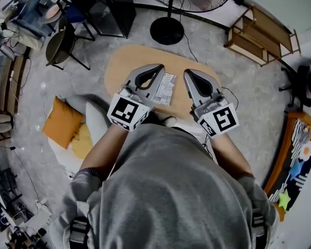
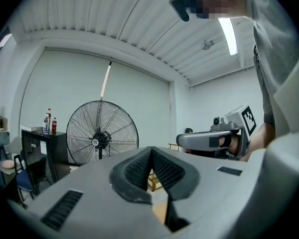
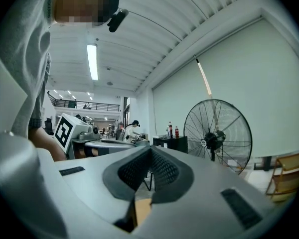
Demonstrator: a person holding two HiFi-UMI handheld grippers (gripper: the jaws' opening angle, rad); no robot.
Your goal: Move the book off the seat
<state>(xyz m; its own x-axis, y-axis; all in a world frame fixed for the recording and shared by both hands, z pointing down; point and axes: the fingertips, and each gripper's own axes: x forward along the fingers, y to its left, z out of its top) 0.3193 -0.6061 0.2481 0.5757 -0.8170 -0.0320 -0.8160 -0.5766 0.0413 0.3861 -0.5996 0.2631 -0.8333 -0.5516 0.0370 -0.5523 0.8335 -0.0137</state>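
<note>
The book (image 1: 166, 88), a thin white one with dark print on its cover, lies flat on the oval wooden table (image 1: 124, 64). It sits between my two grippers as the head view shows them. My left gripper (image 1: 159, 68) is held level over the table, just left of the book, shut and empty. My right gripper (image 1: 188, 73) is level just right of the book, also shut with nothing in it. The left gripper view shows its jaws (image 2: 150, 152) pressed together, and the right gripper view shows the same (image 3: 149, 151). A pale seat (image 1: 93, 121) with an orange cushion (image 1: 64, 122) stands to my left.
A big floor fan (image 1: 167, 29) stands beyond the table, also seen as the fan (image 2: 100, 138) and the fan (image 3: 217, 136). A black chair (image 1: 61, 46) and a black cabinet (image 1: 111, 7) are at the back left. A wooden rack (image 1: 259, 34) lies at the back right.
</note>
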